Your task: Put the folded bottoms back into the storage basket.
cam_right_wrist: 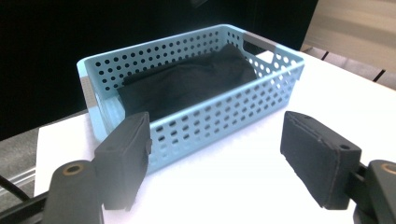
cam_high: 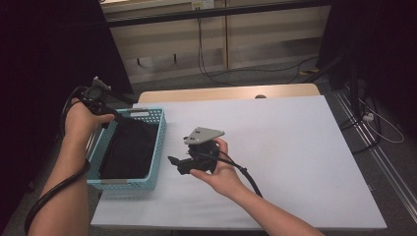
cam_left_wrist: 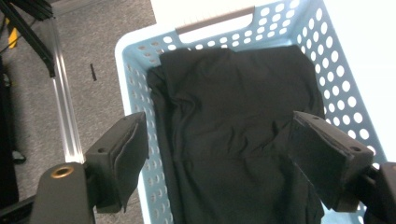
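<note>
Black cloth (cam_left_wrist: 238, 126) folded inside blue basket (cam_high: 158, 142) at left edge of white surface (cam_high: 285, 147). Left tool (cam_left_wrist: 224, 154) wide above cloth, empty. Right tool (cam_right_wrist: 219, 158) wide, empty, beside basket.

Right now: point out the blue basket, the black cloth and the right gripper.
blue basket (cam_right_wrist: 219, 114), right gripper view, perforated long side wall.
black cloth (cam_left_wrist: 233, 121), left gripper view, middle of the folded fabric.
right gripper (cam_high: 173, 161), high view, between its fingertips.

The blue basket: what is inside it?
A folded black cloth lies in the basket and covers nearly all of its floor. Whether anything lies under the cloth cannot be seen.
</note>
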